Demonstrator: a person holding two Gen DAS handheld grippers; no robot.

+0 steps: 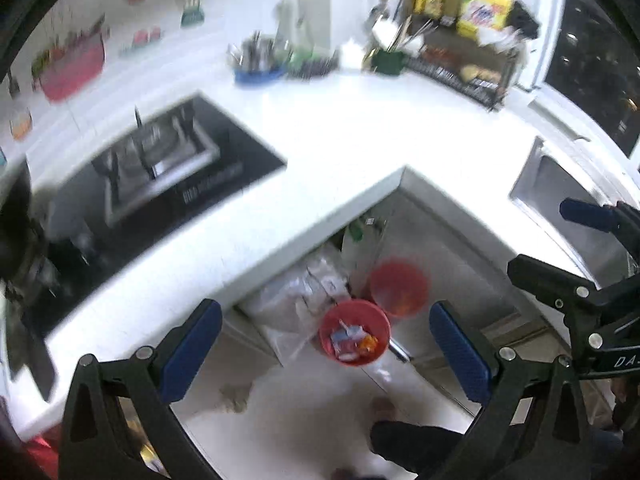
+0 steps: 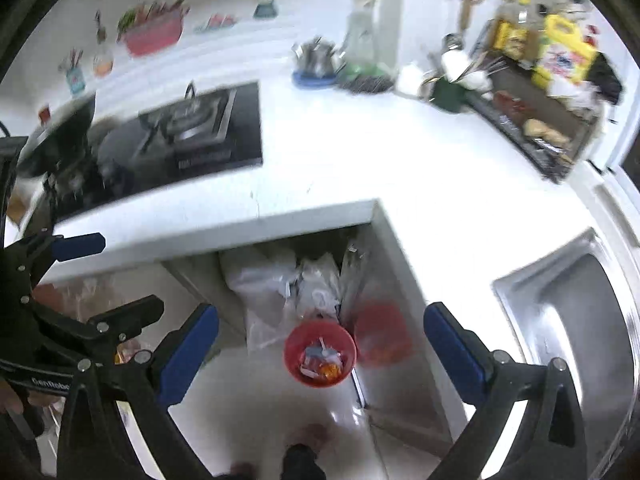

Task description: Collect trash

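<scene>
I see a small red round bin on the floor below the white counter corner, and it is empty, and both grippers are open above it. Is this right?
Not fully. The small red round bin is not empty: it holds colourful wrappers and scraps, clear in the right wrist view. The rest stands: it sits on the floor below the white counter corner, and the left gripper and right gripper are open above it.

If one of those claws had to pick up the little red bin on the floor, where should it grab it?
Probably the rim of the red bin, from straight above. It stands upright and open-topped with wrappers inside, so one finger could go inside the wall and one outside. The side toward the open floor looks freest; bags and the cabinet crowd the far side.
</scene>
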